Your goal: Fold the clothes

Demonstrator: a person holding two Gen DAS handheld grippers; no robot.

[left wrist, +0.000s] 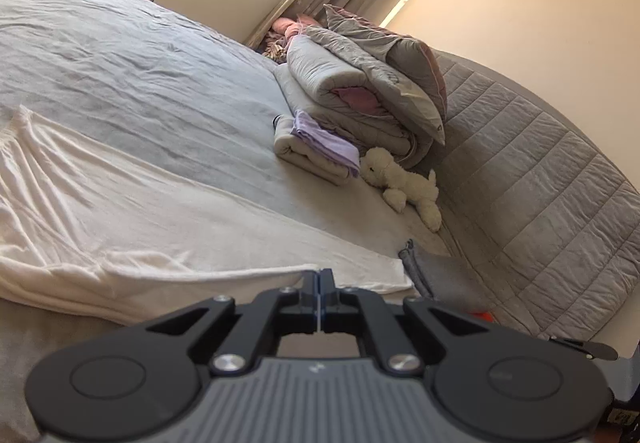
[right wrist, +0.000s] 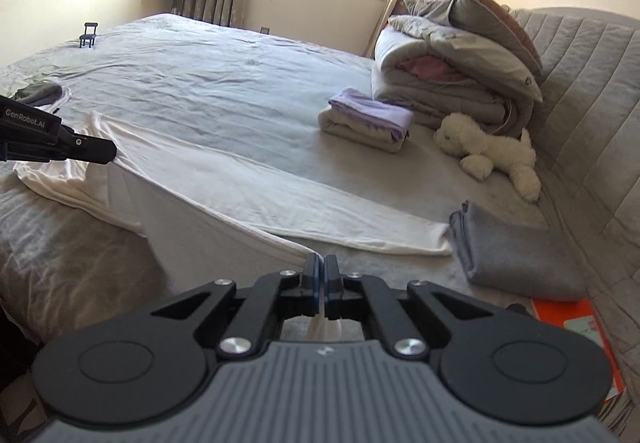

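Note:
A white garment (right wrist: 224,179) lies stretched across the grey bed sheet (right wrist: 208,83), its near edge lifted off the bed. My right gripper (right wrist: 320,263) is shut on that edge at its right end, and cloth shows between its fingers. Far to the left, my left gripper (right wrist: 106,151) pinches the garment's other end. In the left wrist view the left gripper (left wrist: 320,277) is shut with the white garment (left wrist: 120,211) running up to its fingertips. A folded grey garment (right wrist: 516,251) lies just right of the white one.
A folded beige and lilac stack (right wrist: 368,119), a white plush dog (right wrist: 488,151) and a rolled duvet pile (right wrist: 452,71) sit by the padded headboard (right wrist: 592,83). An orange book (right wrist: 576,323) lies at the right. A dark garment (right wrist: 38,91) and a small black stand (right wrist: 89,35) are far left.

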